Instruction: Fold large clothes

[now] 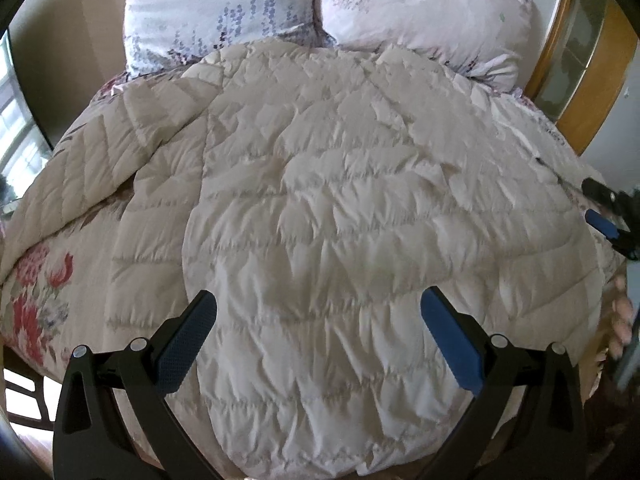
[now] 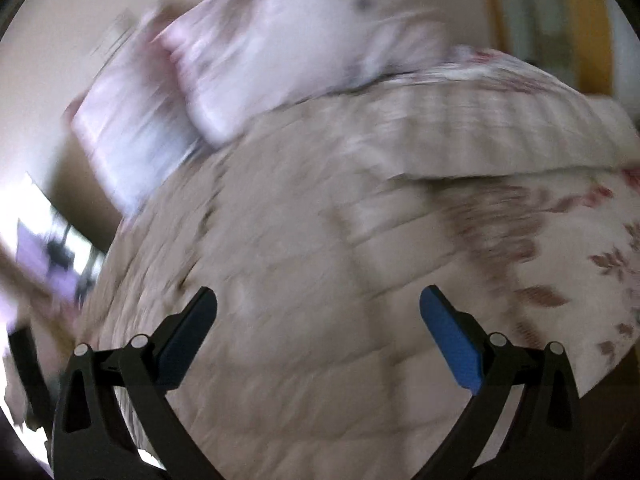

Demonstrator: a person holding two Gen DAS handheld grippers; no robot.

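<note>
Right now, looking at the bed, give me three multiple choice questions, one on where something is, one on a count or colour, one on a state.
1. Where do the pillows lie?
A. on the floor
B. at the head of the bed, beyond the coat
C. on top of the coat

2. What colour is the coat?
A. beige
B. navy
C. green

3. How is the left gripper?
A. shut on the coat
B. shut on a pillow
C. open, holding nothing

Answers:
1 B, both pillows sit past the coat's far end.
2 A, its quilted shell is pale beige.
3 C, its fingers stand wide apart above the coat.
</note>
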